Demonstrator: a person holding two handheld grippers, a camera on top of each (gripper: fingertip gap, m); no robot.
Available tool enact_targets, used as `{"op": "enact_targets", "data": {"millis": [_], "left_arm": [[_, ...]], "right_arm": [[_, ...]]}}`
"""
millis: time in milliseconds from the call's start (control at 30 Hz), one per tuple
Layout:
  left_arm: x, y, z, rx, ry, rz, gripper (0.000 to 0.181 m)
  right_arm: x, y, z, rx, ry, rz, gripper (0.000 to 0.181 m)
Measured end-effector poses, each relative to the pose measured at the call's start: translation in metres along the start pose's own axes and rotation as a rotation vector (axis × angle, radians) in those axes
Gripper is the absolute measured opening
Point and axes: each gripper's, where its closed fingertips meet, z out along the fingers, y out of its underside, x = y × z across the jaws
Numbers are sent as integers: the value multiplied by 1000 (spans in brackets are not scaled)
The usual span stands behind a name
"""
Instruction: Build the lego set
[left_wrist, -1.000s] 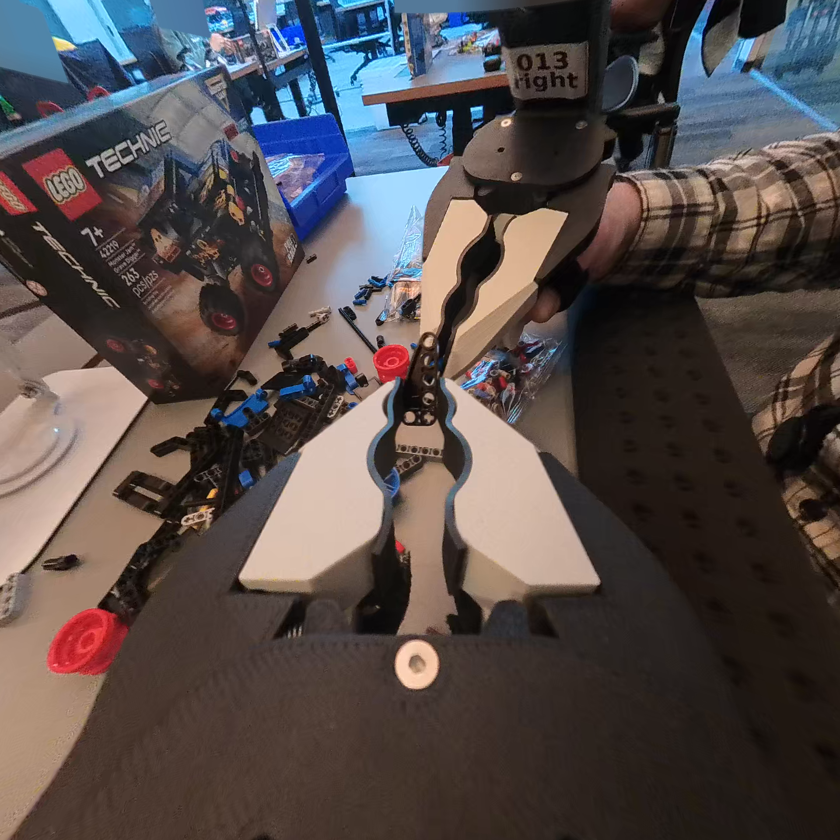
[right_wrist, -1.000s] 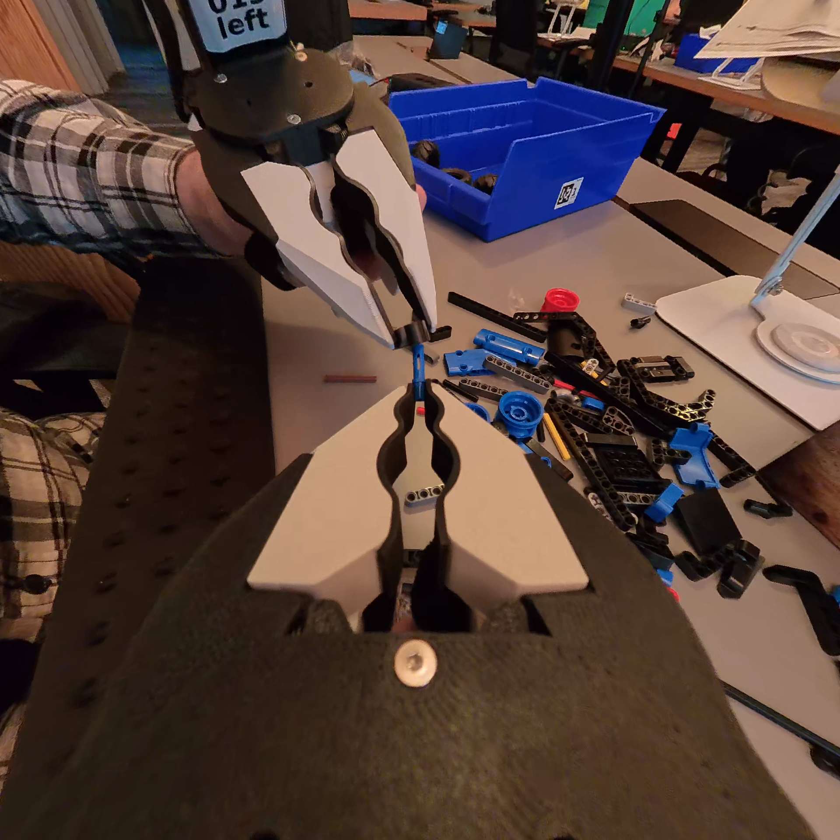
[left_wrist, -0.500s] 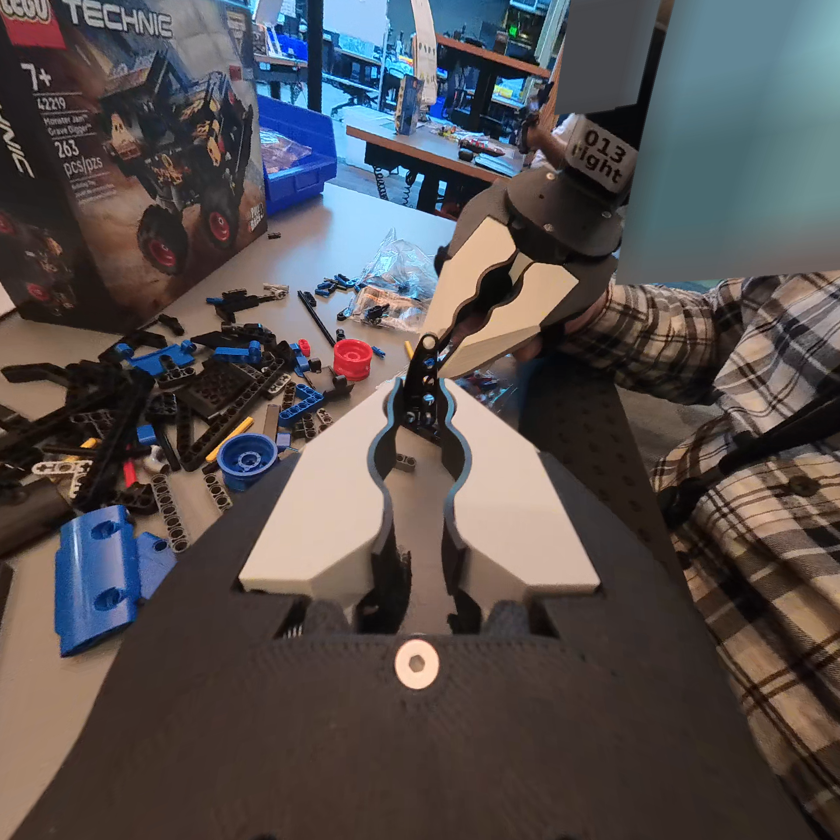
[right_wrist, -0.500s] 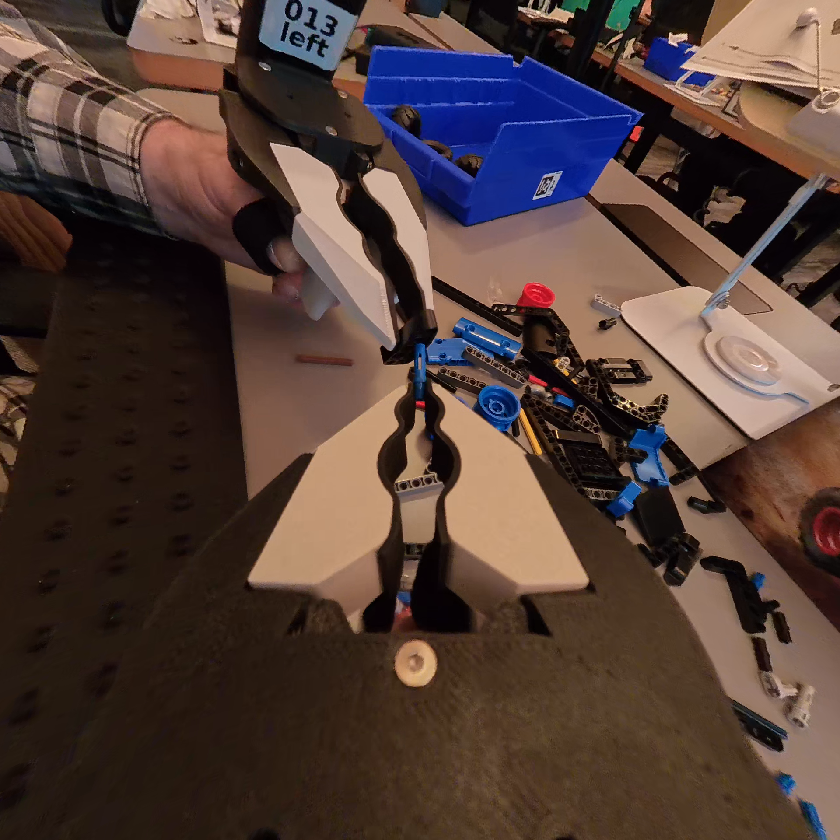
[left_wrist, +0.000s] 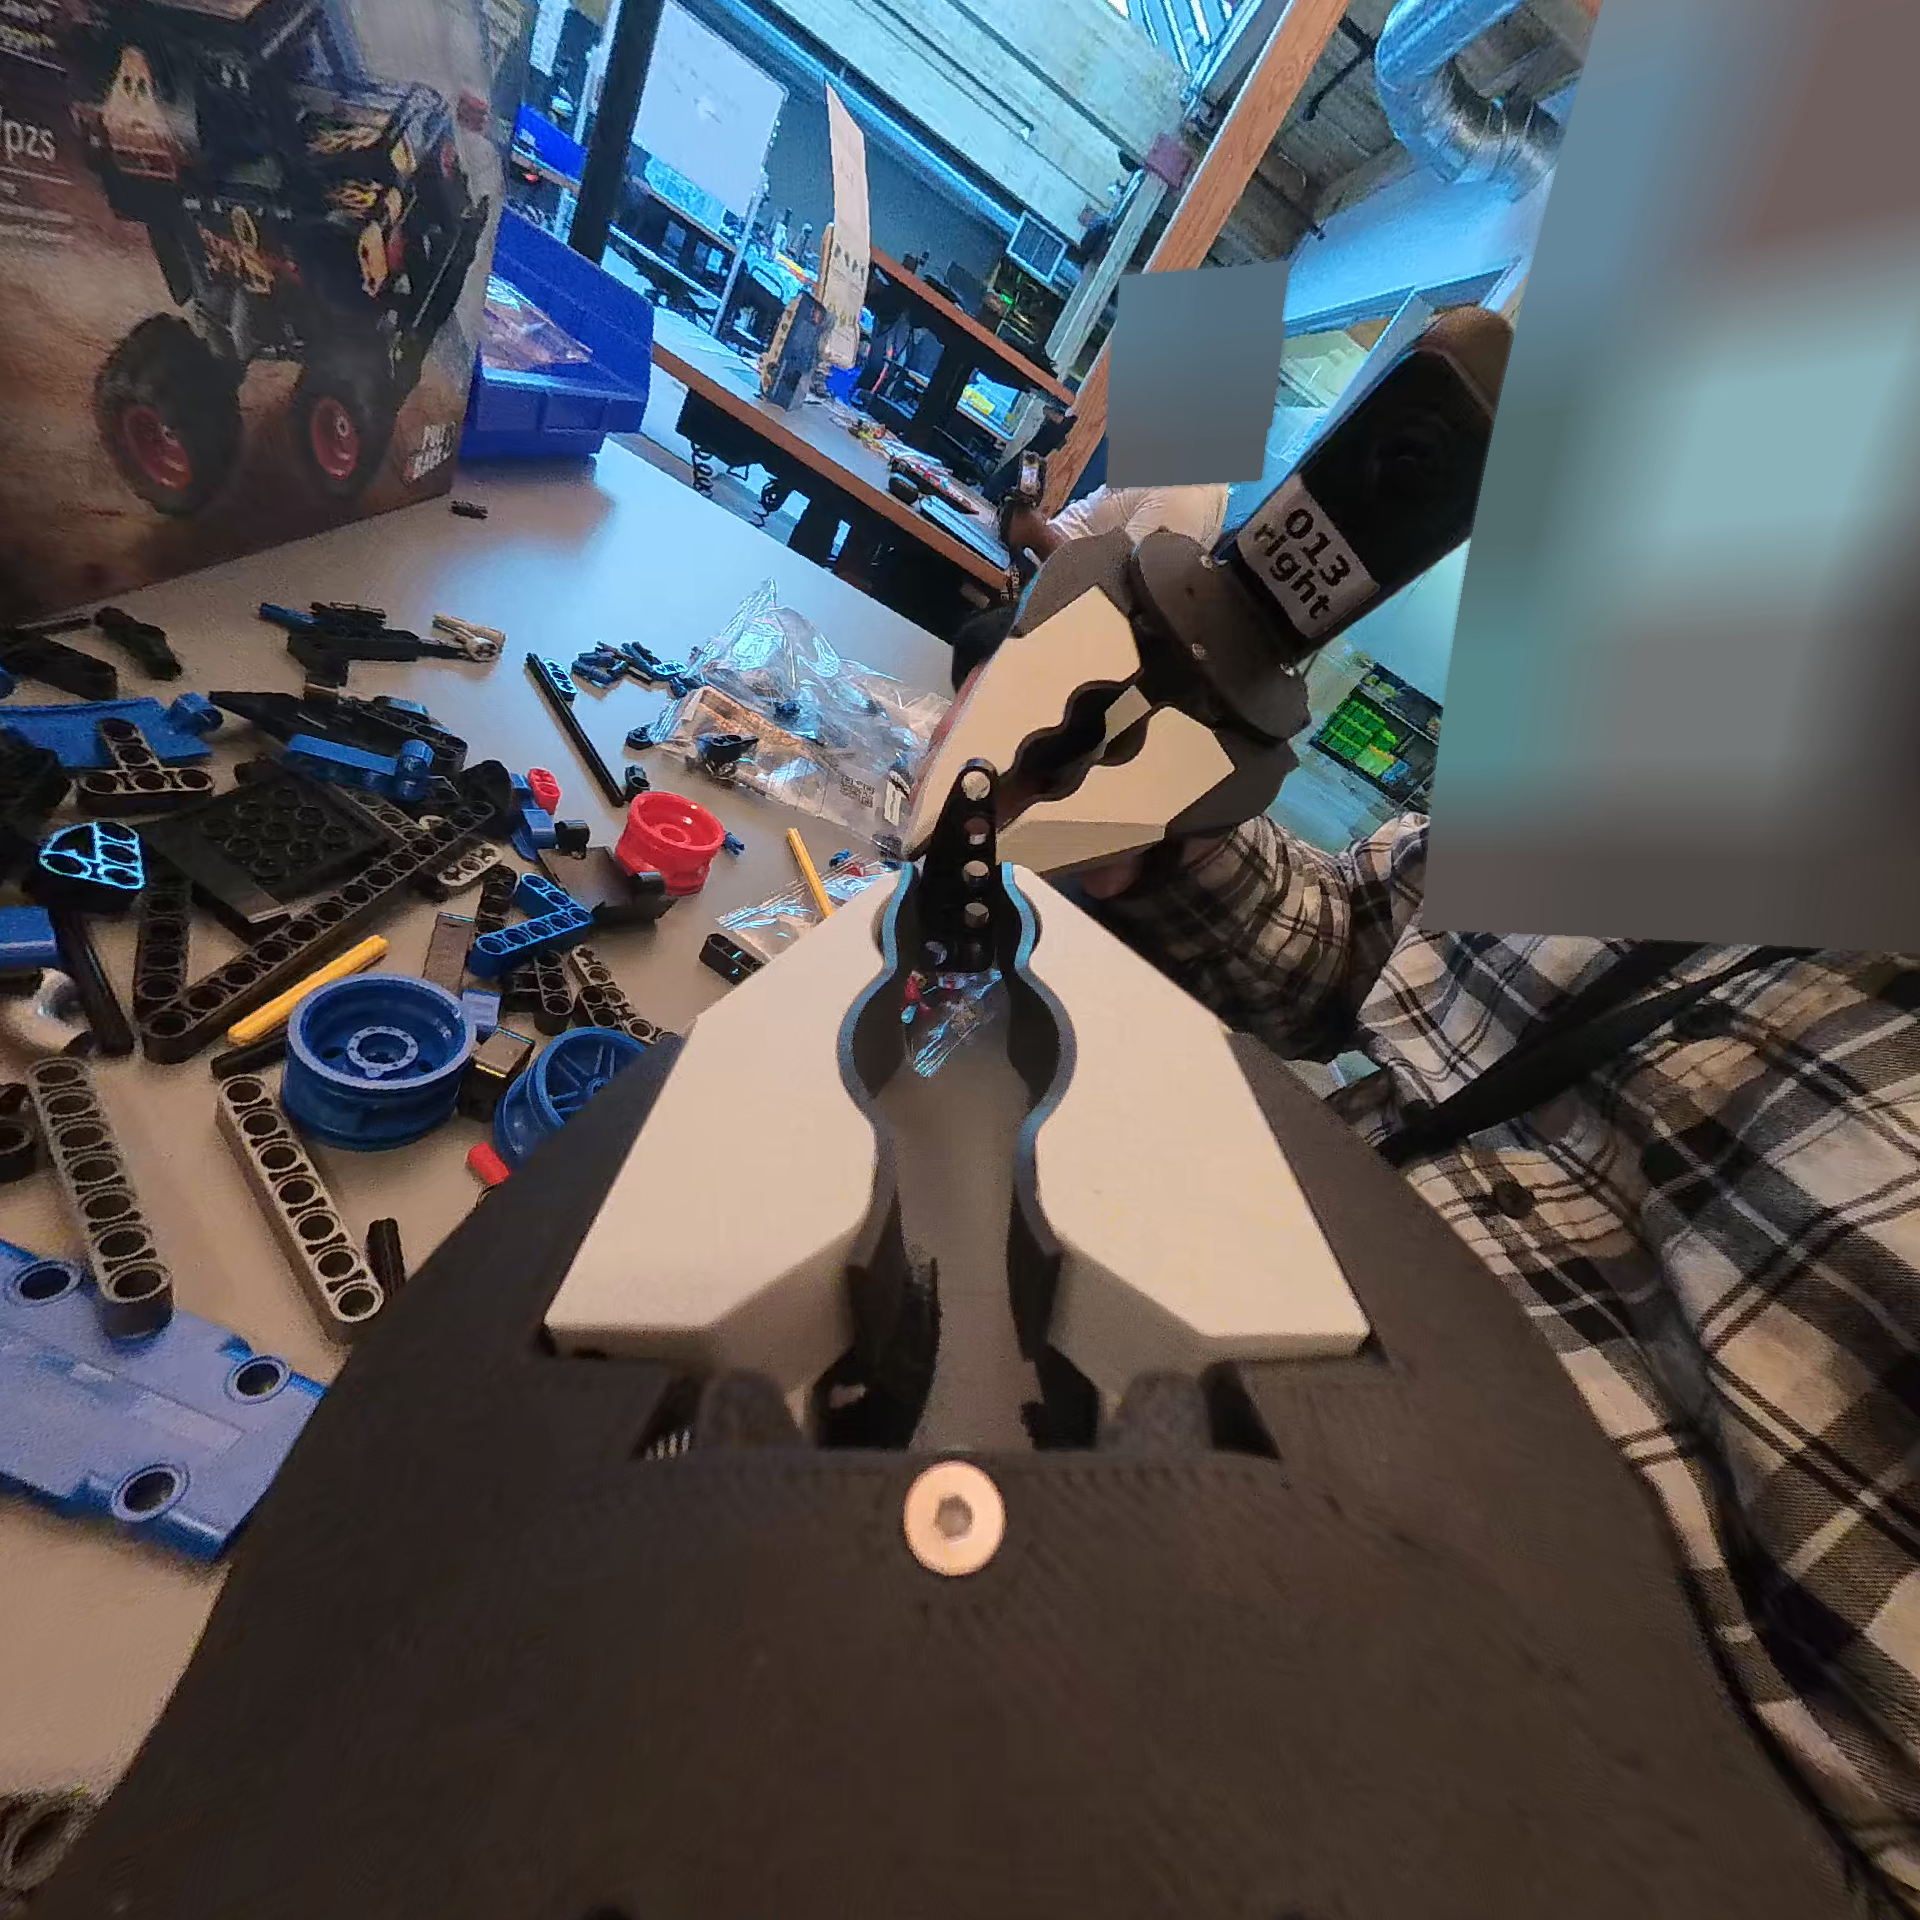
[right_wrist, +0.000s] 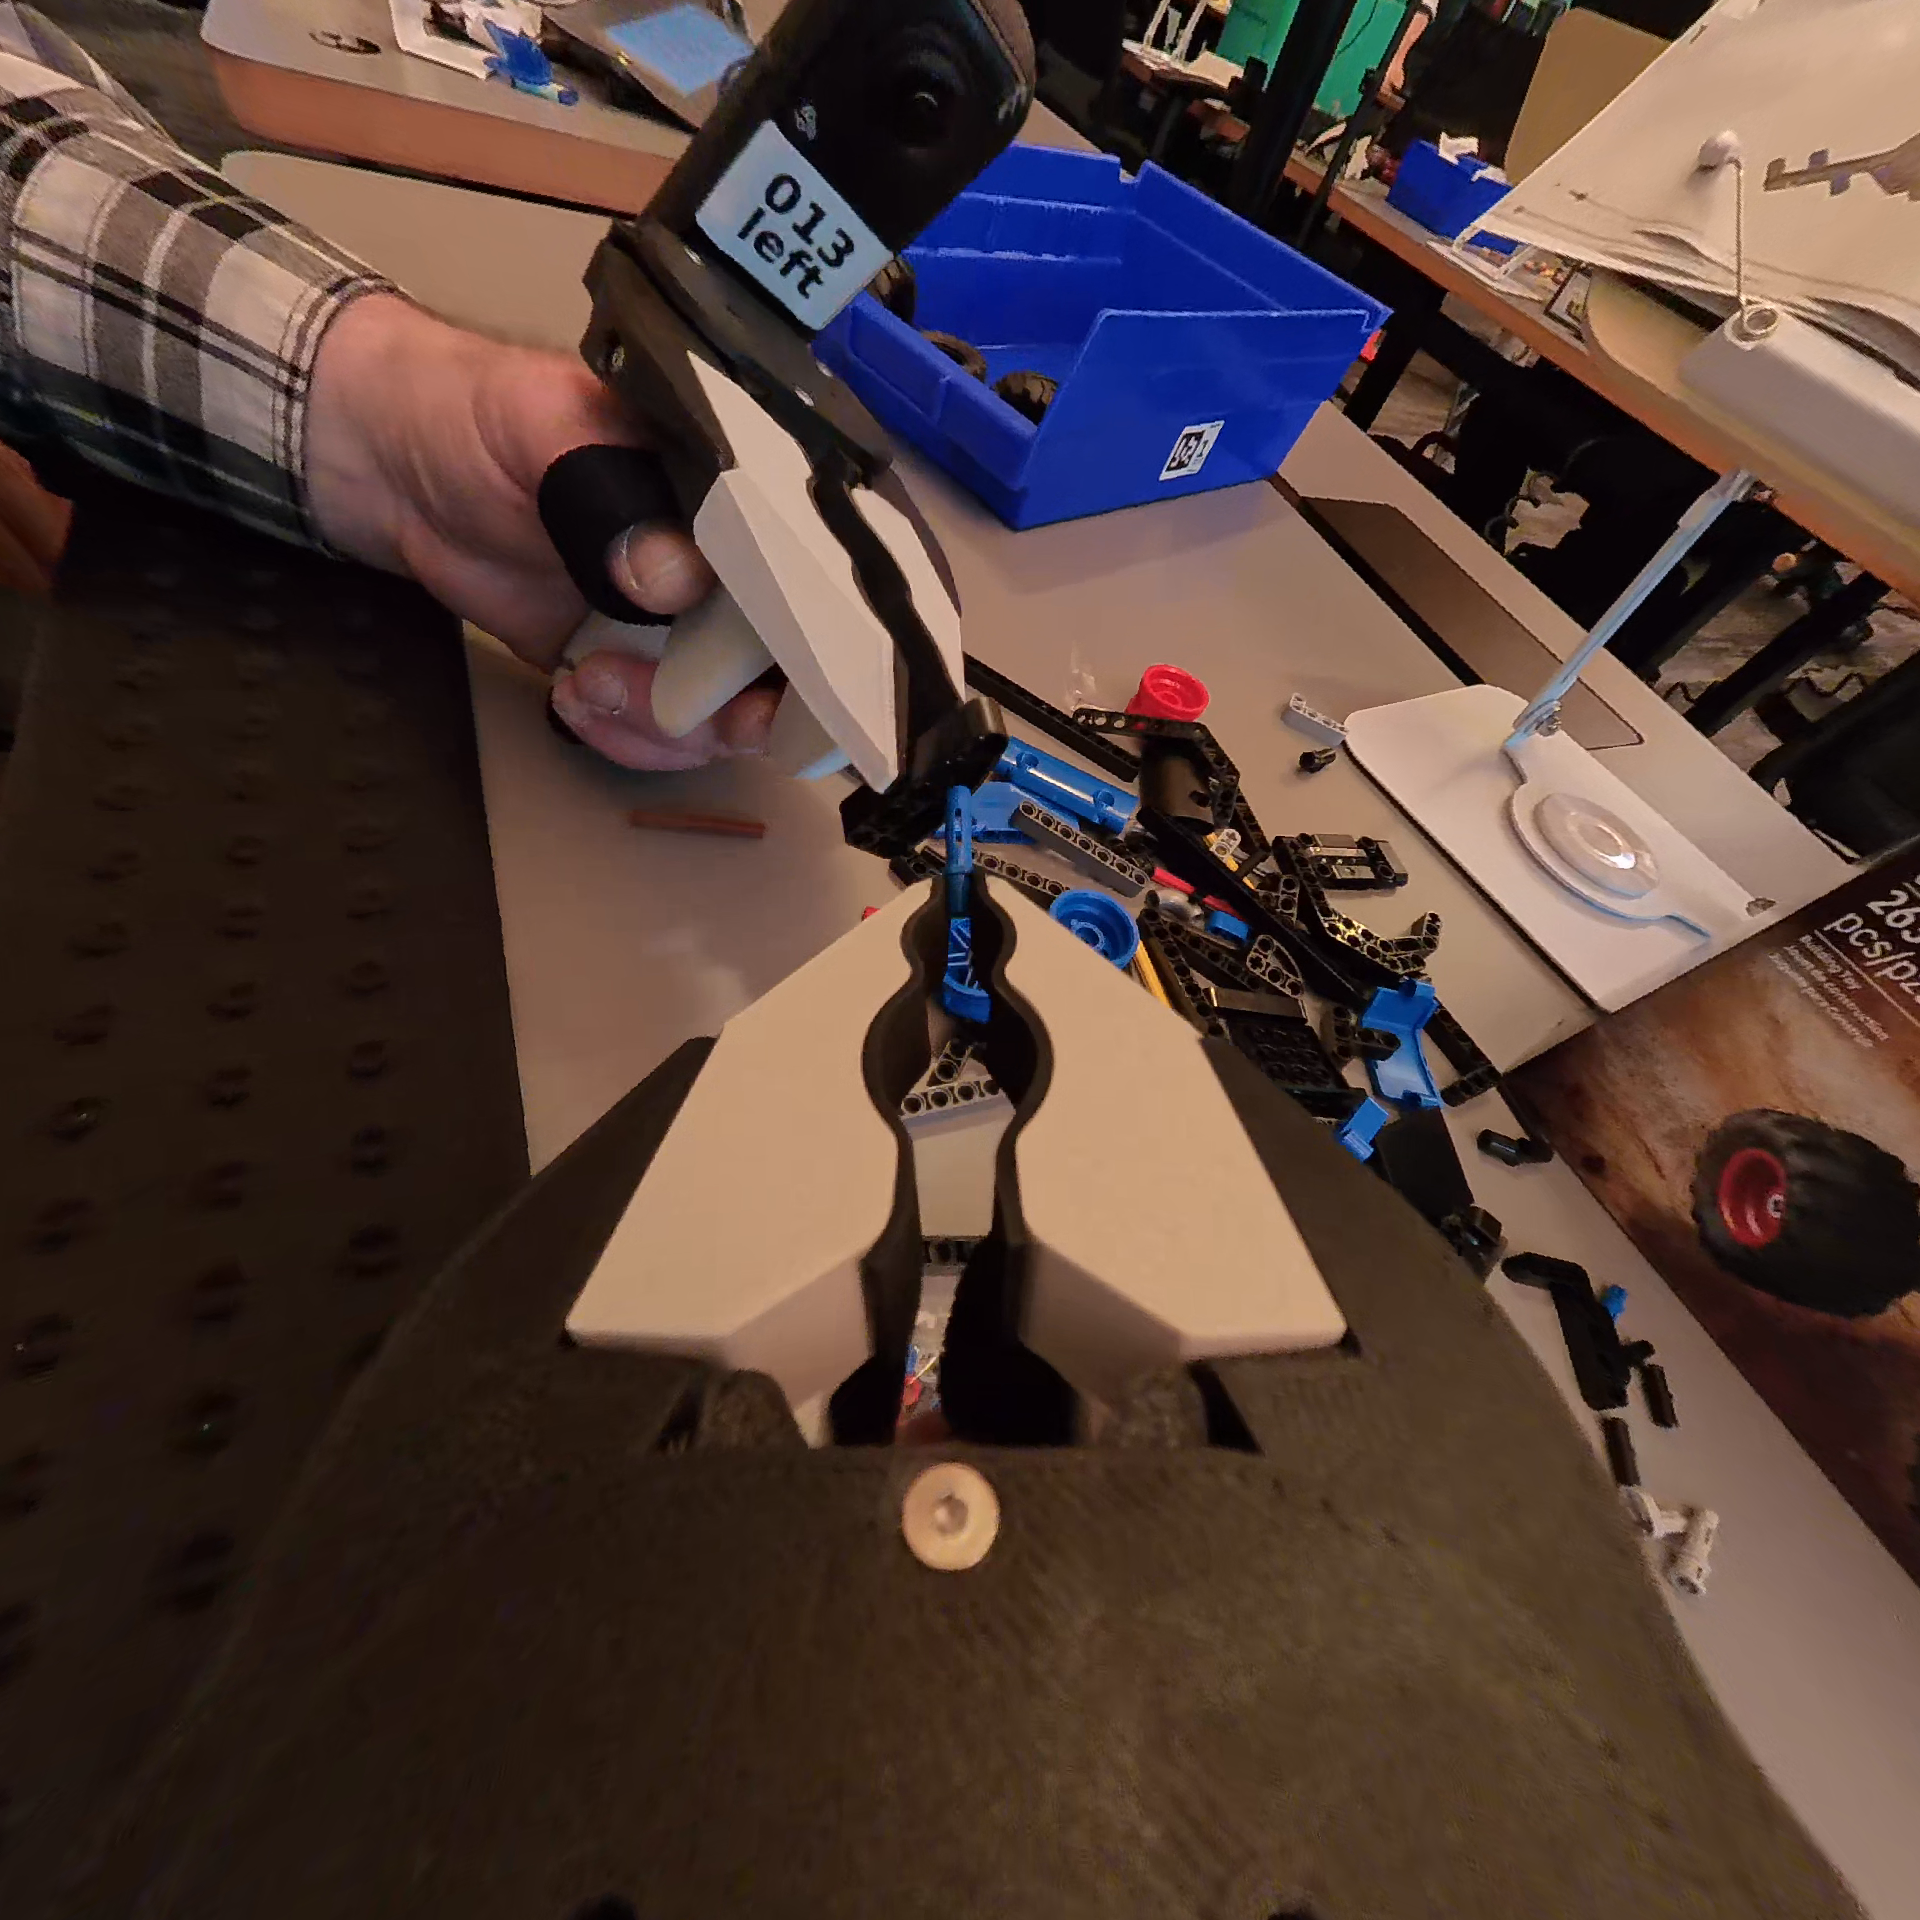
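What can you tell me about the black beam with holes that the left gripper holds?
The black beam is a flat plastic piece with a row of round holes and rounded ends. The left gripper is shut on its lower part, holding it off the table, upper end free. A blue piece, gripped by the right gripper, touches or nearly touches it.

left gripper: tipped upward since a second ago, so more of the room beyond the table shows; its black beam now stands against the background
right gripper: swung toward the lego box, which has entered at the right edge
blue piece: closer to the black beam's holes than before
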Motion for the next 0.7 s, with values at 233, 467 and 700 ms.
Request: {"op": "enact_targets", "data": {"millis": [233, 467, 700], "left_arm": [[0, 0, 1, 3, 7, -13, 12], [-1, 1, 1, 4, 7, -21, 12], [-4, 4, 1, -15, -16, -5, 12]], "right_arm": [[1, 0, -2, 1, 8, -8, 1], [2, -1, -3, 4, 18, -28, 1], [1, 2, -2, -9, 25, -41, 1]]}}
